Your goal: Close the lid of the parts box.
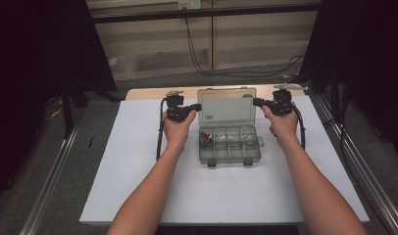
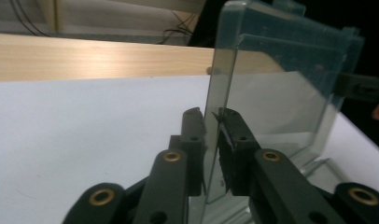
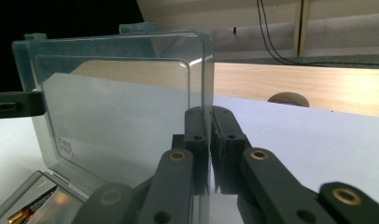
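A clear plastic compartment box (image 1: 229, 145) sits on the white sheet (image 1: 138, 161), its lid (image 1: 226, 106) standing upright at the far side. Small parts, among them batteries (image 3: 26, 212), lie in the box's left compartments. Beyond the lid runs a bare wooden table edge (image 2: 94, 58) with dark cables (image 1: 197, 58) behind it. The left gripper (image 2: 212, 119) is clamped on the lid's left edge; the right gripper (image 3: 209, 114) pinches the lid's right edge. Bare sheet lies open on both sides of the box and nearer the person.

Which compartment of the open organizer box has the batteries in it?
The leftmost compartment of the box, nearest the left hand-held gripper; the others look nearly empty.
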Tool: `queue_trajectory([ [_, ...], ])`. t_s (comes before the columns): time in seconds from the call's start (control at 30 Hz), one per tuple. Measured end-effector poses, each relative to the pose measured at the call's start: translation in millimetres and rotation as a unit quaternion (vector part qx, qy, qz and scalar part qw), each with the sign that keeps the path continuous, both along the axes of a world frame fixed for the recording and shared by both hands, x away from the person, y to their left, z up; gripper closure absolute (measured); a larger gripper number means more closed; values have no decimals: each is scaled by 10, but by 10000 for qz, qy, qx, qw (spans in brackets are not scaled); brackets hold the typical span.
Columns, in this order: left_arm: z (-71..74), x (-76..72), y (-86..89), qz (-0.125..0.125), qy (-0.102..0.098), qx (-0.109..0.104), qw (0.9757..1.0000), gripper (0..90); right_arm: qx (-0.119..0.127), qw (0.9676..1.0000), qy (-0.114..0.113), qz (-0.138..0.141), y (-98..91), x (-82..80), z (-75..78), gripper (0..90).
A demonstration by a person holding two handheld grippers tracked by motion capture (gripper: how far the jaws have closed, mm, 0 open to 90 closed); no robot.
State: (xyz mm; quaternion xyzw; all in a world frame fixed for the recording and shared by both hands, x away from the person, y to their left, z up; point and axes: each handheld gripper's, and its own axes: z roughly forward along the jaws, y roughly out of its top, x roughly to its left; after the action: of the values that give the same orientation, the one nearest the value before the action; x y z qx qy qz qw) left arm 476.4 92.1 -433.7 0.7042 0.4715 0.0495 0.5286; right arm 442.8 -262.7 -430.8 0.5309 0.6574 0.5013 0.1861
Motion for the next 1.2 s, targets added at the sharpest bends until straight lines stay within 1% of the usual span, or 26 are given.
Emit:
queue_trajectory([
  [0.03,15,-17,14,39,27,-128,9999,770,-16,10000,-29,-16,5,-11,0,864],
  [0.07,29,-31,47,-17,11,-192,9998,769,-25,10000,-54,-42,7,-20,-1,863],
  [0.1,42,-51,63,6,28,-302,9995,785,-39,10000,-68,-10,7,-26,-2,862],
  [0.13,50,-67,87,-48,-11,-298,9995,794,-33,10000,-74,-51,12,-32,-2,863],
  [0.17,62,-85,96,-45,-62,-205,9998,817,-35,9999,-121,-32,14,-35,-6,863],
  [0.23,69,-106,123,-55,-162,-96,9998,852,-29,9998,-173,-55,15,-50,-12,863],
  [0.27,69,-109,139,-7,-150,-155,9998,873,-51,9998,-195,-32,12,-61,-14,863],
  [0.3,70,-104,161,61,-132,-161,9998,894,-59,9997,-233,-31,15,-71,-15,863],
  [0.37,63,-75,178,219,-44,-201,9995,900,-75,9996,-279,-54,22,-96,-15,863],
  [0.47,35,14,134,269,54,-93,9996,900,-101,9993,-352,-81,26,-124,-15,862],
  [0.5,16,56,103,291,165,-137,9993,900,-108,9992,-369,-53,25,-136,-16,862],
  [0.53,-1,80,92,315,192,-98,9993,900,-78,9992,-393,-96,28,-148,-19,862],
  [0.57,-24,105,64,392,245,-158,9988,900,-84,9991,-415,-88,26,-156,-21,862],
  [0.63,-79,171,27,361,386,-87,9986,900,-94,9988,-479,-79,23,-177,-27,862],
  [0.7,-117,212,-15,358,435,-39,9984,900,-106,9985,-527,-78,28,-198,-28,860],
  [0.8,-126,241,-60,301,511,-197,9980,900,-147,9981,-604,-39,18,-222,-33,858],
  [0.83,-125,247,-71,329,450,-248,9981,900,-144,9979,-638,10,11,-228,-36,857],
  [0.9,-126,252,-80,260,416,-256,9985,900,-146,9975,-692,73,-3,-238,-45,854],
  [0.93,-125,245,-92,236,455,-295,9983,900,-139,9973,-716,101,-10,-243,-46,853],
  [0.97,-129,244,-100,196,444,-259,9985,900,-133,9973,-717,107,-15,-251,-43,852],
  [1.0,-135,240,-101,78,444,-256,9987,900,-151,9972,-726,119,-16,-258,-41,851],
  [1.07,-142,236,-106,33,435,-274,9987,900,-174,9971,-731,151,-17,-269,-35,851],
  [1.13,-145,236,-91,-47,443,-388,9983,900,-177,9969,-748,157,-13,-281,-33,850],
  [1.2,-132,226,-81,-124,411,-359,9984,900,-182,9968,-759,172,-20,-297,-34,844],
])
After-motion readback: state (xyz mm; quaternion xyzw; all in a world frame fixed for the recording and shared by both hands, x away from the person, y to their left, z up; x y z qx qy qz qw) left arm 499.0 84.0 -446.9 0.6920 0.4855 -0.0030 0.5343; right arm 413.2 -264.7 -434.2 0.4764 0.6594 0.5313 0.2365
